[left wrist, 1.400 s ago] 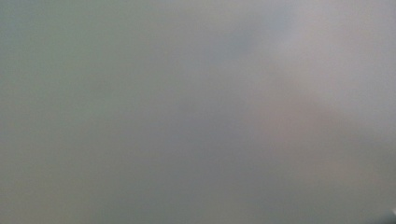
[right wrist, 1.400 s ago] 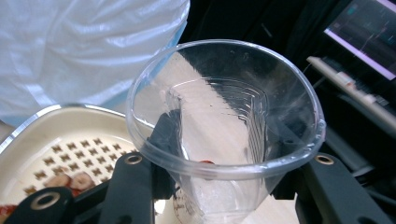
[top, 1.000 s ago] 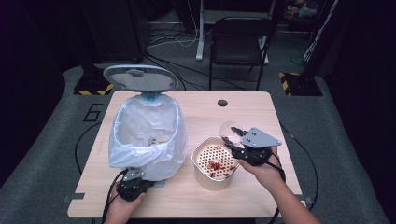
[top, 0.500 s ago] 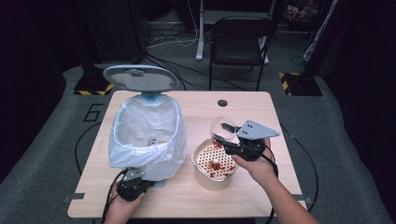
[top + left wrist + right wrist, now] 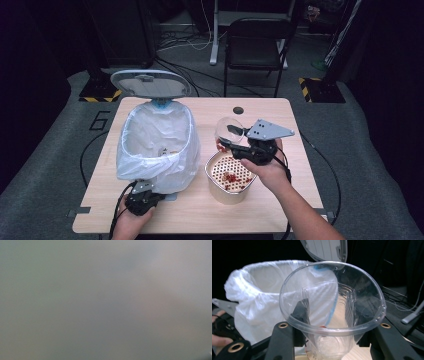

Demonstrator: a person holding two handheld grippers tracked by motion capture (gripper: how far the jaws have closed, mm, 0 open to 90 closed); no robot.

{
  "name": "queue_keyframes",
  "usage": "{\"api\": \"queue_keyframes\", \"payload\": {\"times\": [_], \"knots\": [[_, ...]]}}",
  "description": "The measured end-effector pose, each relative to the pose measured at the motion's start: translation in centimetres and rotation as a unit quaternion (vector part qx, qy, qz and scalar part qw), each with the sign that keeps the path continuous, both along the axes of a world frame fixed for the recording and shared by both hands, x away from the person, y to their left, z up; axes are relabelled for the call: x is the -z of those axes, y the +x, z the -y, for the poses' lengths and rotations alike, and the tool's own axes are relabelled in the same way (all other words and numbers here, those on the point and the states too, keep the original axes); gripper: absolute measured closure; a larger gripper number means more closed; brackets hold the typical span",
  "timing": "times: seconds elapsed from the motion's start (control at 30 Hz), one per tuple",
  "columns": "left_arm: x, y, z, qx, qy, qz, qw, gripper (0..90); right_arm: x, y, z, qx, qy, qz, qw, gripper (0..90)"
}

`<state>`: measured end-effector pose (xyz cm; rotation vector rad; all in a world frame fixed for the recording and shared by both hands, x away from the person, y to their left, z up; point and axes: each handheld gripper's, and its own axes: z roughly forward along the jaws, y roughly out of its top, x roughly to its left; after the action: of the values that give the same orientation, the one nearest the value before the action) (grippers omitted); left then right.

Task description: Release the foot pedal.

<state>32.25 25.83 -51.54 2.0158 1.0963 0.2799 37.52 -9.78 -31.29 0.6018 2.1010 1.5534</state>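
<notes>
My right gripper point(image 5: 231, 137) is shut on a clear plastic cup point(image 5: 228, 131) and holds it tilted above a cream pot point(image 5: 231, 177). The pot has a perforated insert with red bits on it. In the right gripper view the cup point(image 5: 332, 302) sits between the two black jaws, its mouth facing the camera, with a little red residue near its bottom. A bin lined with a white bag point(image 5: 157, 145) stands to the left, its lid point(image 5: 150, 82) raised. My left gripper point(image 5: 142, 200) rests shut at the bin's base, against the bag; the left gripper view is a grey blur.
The wooden table point(image 5: 280, 190) has a round cable hole point(image 5: 238, 110) near its far edge. A black folding chair point(image 5: 257, 45) stands behind the table, and cables trail over the grey floor. The bag point(image 5: 257, 290) and lid point(image 5: 324, 250) lie beyond the cup.
My right gripper has lifted the cup up from the pot's far rim and carried it slightly left. The left gripper has kept still.
</notes>
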Motion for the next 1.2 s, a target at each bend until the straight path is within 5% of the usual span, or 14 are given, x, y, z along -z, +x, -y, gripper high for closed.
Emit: {"api": "queue_keyframes", "payload": {"times": [0.53, 0.93, 1.2], "knots": [[0.0, 0.0, 0.0, 0.0, -0.001, 0.0, 1.0, 90.0, -2.0, 0.2, -2.3, -0.034, 0.043, -0.007, 0.9984, 54.0], [0.0, 0.0, 0.0, 0.001, -0.002, 0.001, 1.0, 90.0, -4.0, 0.6, -5.4, -0.068, 0.057, 0.006, 0.996, 54.0], [0.0, 0.0, 0.0, 0.001, -0.002, 0.0, 1.0, 90.0, -3.9, 1.6, -7.6, -0.079, 0.054, -0.003, 0.9954, 54.0]]}}
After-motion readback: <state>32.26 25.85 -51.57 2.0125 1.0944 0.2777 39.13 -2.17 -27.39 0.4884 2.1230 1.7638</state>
